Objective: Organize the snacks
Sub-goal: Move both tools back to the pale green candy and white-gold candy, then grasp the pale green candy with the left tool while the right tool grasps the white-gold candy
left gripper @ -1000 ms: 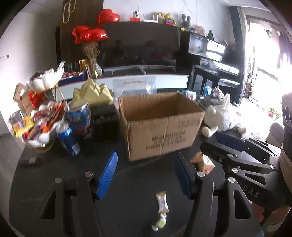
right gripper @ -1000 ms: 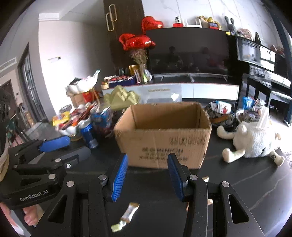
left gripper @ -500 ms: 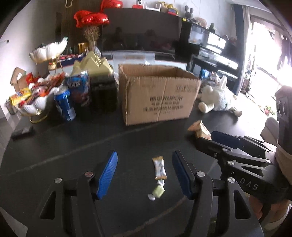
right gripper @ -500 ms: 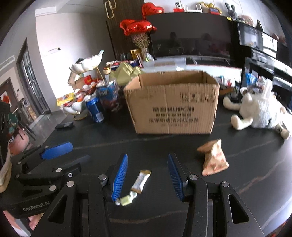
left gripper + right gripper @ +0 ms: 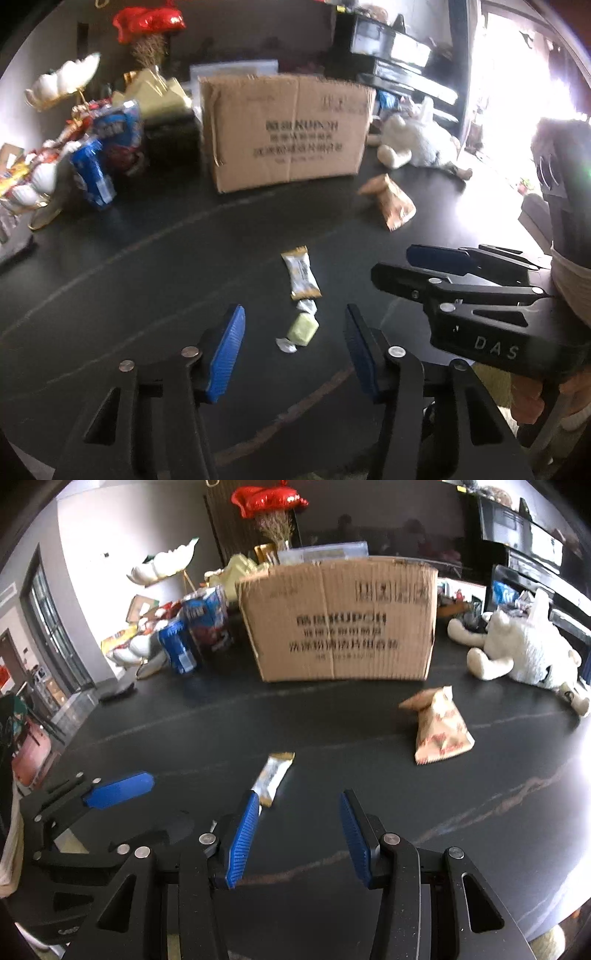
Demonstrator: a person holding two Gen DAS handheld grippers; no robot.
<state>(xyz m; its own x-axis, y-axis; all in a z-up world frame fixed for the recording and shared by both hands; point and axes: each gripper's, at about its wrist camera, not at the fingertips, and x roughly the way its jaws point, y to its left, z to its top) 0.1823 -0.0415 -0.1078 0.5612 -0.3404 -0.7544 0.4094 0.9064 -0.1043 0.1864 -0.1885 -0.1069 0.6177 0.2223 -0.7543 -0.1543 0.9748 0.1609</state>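
Jaws of the left gripper (image 5: pixel 293 350) stand apart and have just been closing; a pale green candy (image 5: pixel 303 329) lies on the table (image 5: pixel 147 266) between the blue pads (image 5: pixel 225 349), touched by neither. Just beyond the candy, end to end with it, lies a white and gold bar (image 5: pixel 301 273), flat on the dark top. To the right in the left wrist view the right gripper (image 5: pixel 413 266) hangs low over the table, a hand (image 5: pixel 532 398) at its grip.

Seen from its own camera, the right gripper (image 5: pixel 297 832) has its jaws apart with only bare table between them; the bar (image 5: pixel 272 775) lies just ahead of its left pad (image 5: pixel 242 840), whether touching I cannot tell. The left gripper (image 5: pixel 118 794) reaches in at the left.

Farther off and to the right lies a tan snack bag (image 5: pixel 391 201), puffed, on its own, well apart from the bar. Behind it all stands a cardboard box (image 5: pixel 288 129), upright, printed on its near face. Left of the box crowd blue cans and packs (image 5: pixel 103 155) and a white shell dish (image 5: pixel 29 184) heaped with snacks. Right of the box a white plush toy (image 5: pixel 417 142) lies on the table. Beyond the box a red foil balloon (image 5: pixel 151 20) shows against a dark wall.
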